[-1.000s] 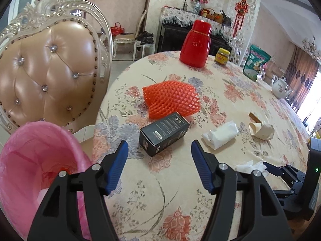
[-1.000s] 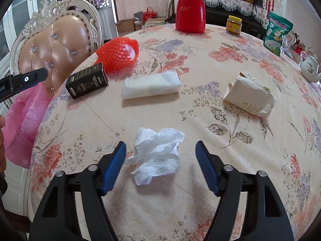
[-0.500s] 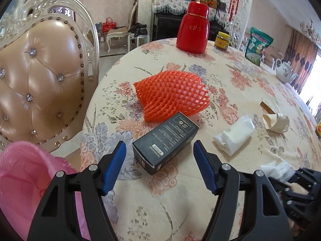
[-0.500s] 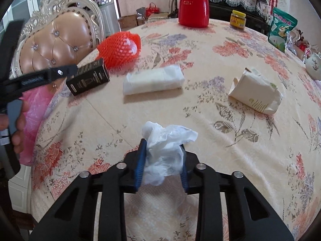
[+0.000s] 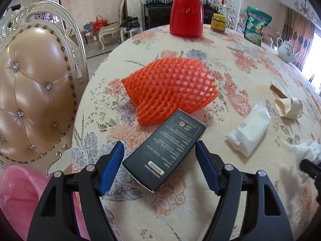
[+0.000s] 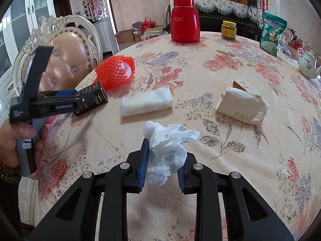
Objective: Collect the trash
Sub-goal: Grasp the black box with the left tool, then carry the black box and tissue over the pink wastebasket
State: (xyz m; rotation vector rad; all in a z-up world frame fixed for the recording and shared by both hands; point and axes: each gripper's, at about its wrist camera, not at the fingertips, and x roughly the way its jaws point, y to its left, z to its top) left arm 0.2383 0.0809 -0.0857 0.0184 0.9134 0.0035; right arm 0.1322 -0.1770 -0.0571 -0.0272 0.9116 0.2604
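Left gripper: jaws just opening wide, astride black box, pads clear.
Right gripper: clamped on crumpled tissue.
Behind box: orange foam net, touching.
Nearby: white packet.

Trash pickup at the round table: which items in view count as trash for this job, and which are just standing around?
Trash:
- crumpled tissue, pinched in the right gripper
- black box, between the open left gripper jaws
- orange foam net
- folded white wrapper
- crushed carton

Likely bystanders:
- red flask
- jar
- green bag
- teapot
- chair
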